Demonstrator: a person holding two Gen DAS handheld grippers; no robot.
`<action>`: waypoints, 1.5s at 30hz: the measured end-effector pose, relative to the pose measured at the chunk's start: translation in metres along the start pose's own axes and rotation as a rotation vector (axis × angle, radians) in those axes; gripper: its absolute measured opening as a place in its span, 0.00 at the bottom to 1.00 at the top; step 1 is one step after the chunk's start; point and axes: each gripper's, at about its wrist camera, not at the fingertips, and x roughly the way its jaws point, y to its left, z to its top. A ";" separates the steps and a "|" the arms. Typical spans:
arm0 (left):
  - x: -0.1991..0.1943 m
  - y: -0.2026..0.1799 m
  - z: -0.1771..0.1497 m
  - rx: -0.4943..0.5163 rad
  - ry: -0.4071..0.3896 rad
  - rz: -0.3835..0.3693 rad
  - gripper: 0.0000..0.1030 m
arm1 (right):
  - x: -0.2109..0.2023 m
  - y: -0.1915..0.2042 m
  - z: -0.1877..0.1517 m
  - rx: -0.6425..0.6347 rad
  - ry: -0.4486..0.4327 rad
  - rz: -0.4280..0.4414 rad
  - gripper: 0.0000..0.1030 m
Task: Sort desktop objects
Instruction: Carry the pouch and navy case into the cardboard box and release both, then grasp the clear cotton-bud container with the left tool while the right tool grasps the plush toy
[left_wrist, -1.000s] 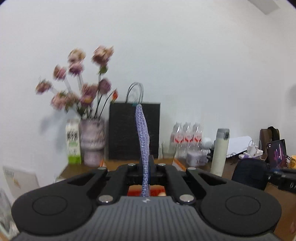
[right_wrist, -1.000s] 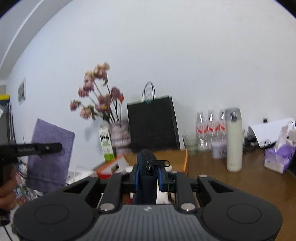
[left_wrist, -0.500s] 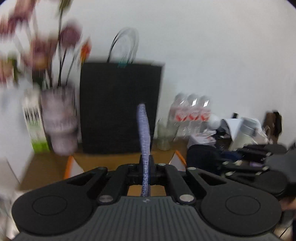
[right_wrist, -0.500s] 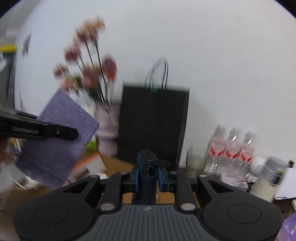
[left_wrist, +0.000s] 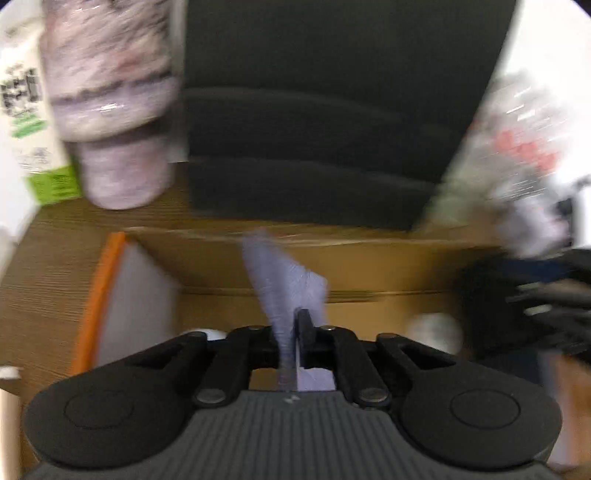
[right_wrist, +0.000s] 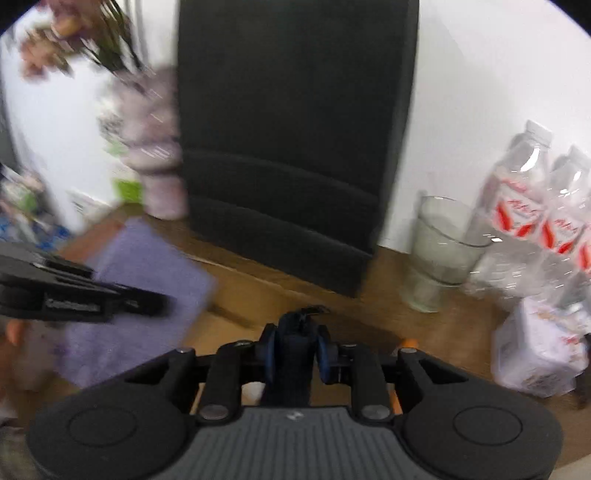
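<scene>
Pinching purple cloth between left fingers; right fingers clamp dark pouch

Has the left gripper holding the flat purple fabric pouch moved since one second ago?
Yes. The left gripper went forward and down: the black paper bag now fills its view.
</scene>
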 end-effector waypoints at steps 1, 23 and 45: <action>0.003 0.005 -0.002 -0.003 0.003 0.014 0.32 | 0.004 0.000 -0.003 -0.009 0.015 -0.063 0.27; -0.223 0.000 -0.184 0.049 -0.190 -0.054 0.99 | -0.215 0.073 -0.202 0.199 -0.261 -0.009 0.96; -0.256 -0.035 -0.372 0.036 -0.323 0.058 1.00 | -0.258 0.140 -0.342 0.361 -0.242 0.065 0.97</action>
